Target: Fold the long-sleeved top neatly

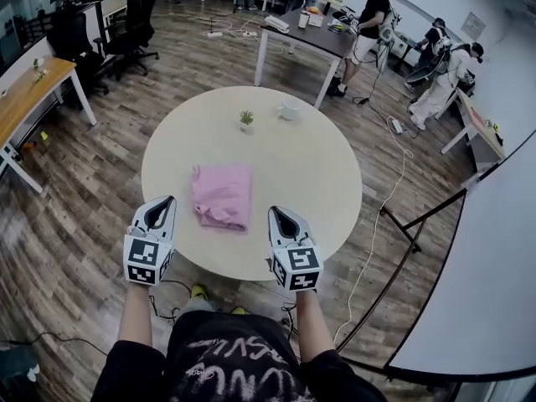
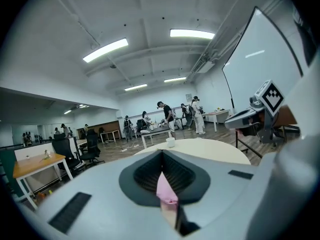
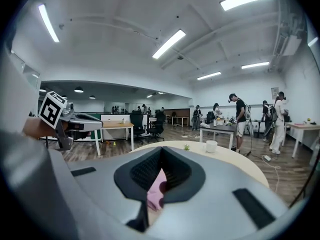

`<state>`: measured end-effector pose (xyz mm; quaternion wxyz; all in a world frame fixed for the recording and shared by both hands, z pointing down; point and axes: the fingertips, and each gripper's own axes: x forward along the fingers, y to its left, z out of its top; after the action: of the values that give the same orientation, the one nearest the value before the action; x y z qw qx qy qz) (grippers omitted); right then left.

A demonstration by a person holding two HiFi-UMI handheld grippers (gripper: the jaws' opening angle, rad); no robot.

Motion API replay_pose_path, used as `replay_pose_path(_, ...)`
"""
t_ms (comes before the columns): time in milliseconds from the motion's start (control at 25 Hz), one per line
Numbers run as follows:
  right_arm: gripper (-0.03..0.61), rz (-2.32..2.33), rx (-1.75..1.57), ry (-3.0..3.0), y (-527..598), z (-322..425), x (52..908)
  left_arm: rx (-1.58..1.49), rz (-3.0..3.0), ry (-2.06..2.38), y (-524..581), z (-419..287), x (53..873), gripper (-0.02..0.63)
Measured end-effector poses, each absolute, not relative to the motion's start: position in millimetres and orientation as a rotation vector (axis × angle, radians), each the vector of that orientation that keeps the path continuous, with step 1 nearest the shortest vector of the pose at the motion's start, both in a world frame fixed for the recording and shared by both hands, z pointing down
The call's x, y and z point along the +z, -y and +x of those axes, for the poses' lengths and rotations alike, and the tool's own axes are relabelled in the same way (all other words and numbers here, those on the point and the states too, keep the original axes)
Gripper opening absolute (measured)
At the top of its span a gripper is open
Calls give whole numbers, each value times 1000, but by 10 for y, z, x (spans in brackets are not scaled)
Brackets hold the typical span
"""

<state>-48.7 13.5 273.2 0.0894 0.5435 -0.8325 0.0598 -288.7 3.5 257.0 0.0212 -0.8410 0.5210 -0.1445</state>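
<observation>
**Figure. Both grippers clear of the folded garment.** The jaws of the left gripper (image 2: 161,164) are pressed together with nothing between the pads. The pink patch below them is cloth lying beyond the jaws, not cloth in a grip. The jaws of the right gripper (image 3: 161,165) are likewise closed and empty, with the same pink showing past them. In the head view both grippers hang side by side over the near edge of the round bench (image 1: 318,174), one on each side of the top (image 1: 223,195) and touching neither it nor each other.

The top lies on the bench as a compact, roughly rectangular bundle. It sits between the grippers and a little beyond them. Its far edge looks straight, while its near edge looks slightly rumpled. A plant (image 1: 246,120) and a cup (image 1: 289,110) stand well apart from it on the far side.

Judged from this layout, the folding is at or near its end, and what remains is tidying. To do that well:

- Open both jaws before descending.
- Bring them down level with each other onto the two near corners.
- Pinch every layer at each corner, not only the uppermost.
- Draw the corners outward evenly so the hem flattens and the bundle is not dragged toward the bench edge.
</observation>
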Motion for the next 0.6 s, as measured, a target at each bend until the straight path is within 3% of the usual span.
replay_pose_path(600,3,1735,111,2428,-149,-127,2476,-311,-2549,-1705,-58,-3102,2278,11)
